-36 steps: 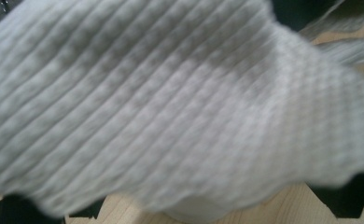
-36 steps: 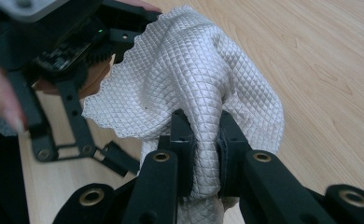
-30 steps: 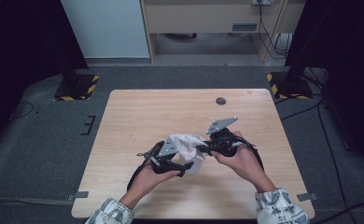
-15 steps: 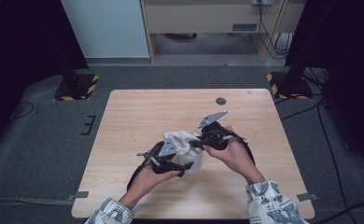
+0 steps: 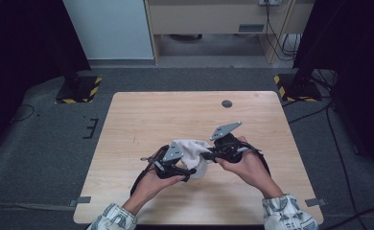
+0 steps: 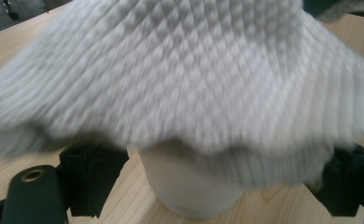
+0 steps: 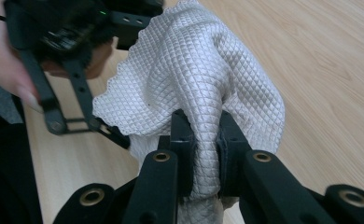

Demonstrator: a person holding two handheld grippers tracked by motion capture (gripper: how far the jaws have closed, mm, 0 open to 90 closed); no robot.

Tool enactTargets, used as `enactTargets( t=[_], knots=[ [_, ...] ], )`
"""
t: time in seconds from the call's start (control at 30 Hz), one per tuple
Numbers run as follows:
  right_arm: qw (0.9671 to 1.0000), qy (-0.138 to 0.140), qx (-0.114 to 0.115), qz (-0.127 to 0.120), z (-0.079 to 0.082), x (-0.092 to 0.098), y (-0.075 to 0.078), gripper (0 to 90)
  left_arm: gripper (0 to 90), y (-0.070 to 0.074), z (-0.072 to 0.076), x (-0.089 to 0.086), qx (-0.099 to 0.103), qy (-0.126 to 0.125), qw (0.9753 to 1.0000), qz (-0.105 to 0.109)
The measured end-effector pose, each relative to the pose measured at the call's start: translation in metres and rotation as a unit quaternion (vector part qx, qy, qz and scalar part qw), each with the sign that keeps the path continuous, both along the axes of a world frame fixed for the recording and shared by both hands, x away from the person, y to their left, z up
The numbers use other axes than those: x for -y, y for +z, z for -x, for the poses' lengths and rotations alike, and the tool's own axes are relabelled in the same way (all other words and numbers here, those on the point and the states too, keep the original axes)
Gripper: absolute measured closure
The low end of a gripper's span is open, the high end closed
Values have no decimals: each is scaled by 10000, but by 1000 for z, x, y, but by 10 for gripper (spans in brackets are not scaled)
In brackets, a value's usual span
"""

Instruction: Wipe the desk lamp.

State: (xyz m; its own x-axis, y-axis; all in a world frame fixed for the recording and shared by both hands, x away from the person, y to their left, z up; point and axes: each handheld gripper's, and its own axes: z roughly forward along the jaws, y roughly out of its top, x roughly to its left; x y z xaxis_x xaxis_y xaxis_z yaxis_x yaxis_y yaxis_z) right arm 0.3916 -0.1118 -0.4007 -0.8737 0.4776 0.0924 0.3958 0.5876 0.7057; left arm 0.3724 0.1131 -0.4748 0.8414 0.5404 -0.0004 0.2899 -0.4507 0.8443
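Cloth [image 5: 191,151]: white, waffle-textured, bunched near the front middle of the table [image 5: 175,112], between the two grippers; draped over a white cup [image 6: 189,186].
Cloth texture: fine diamond weave with a scalloped hem, sharp in the right gripper view [image 7: 194,70]; blurred and spread wide across the left gripper view [image 6: 189,79].
White cup: upright on the wood, just under the cloth's hanging edge, lower body visible in the left gripper view; top hidden by the cloth.
Right gripper [image 7: 203,140]: jaws pinched together on a gathered fold of the cloth, fabric squeezed between the two black pads and bulging above them.
Right gripper, high view [image 5: 209,154]: held in the right hand [image 5: 245,165], grey three-cornered plate tilted up, tip at the cloth's right side.
Left gripper [image 5: 187,170]: at the cloth's lower left side in the high view, held in the left hand [image 5: 151,182].
Left gripper jaws: black pads [image 6: 94,175] set wide apart in its own view, one on each side of the cup, neither visibly pressing it; spread, gripping nothing.
Table: light wood, with a small dark round spot [image 5: 227,103] near the far edge, well apart from the cloth.
Sleeves: patterned cuffs at the bottom edge of the high view.
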Motion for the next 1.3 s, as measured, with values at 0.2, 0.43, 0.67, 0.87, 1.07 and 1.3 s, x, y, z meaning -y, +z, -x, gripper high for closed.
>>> enactTargets(
  t=[0.2,0.43,0.67,0.87,1.07,1.3],
  knots=[
    [9994,-306,31,163,-16,13,2,805,152,0,1,-1,54,47,10000,-13],
    [9990,-370,8,242,-33,3,0,806,151,0,0,-1,45,42,10000,-12],
    [9990,-316,68,296,-37,-13,-1,805,152,0,1,-1,44,36,10000,-33],
    [9993,-177,150,305,-33,-25,1,805,153,0,0,-1,46,75,10000,-38],
    [9990,29,211,391,-18,-30,1,805,156,0,1,-2,42,36,10000,-45],
    [9988,-75,232,422,-8,-6,2,805,168,-1,1,-2,32,59,10000,-8]
  ],
)
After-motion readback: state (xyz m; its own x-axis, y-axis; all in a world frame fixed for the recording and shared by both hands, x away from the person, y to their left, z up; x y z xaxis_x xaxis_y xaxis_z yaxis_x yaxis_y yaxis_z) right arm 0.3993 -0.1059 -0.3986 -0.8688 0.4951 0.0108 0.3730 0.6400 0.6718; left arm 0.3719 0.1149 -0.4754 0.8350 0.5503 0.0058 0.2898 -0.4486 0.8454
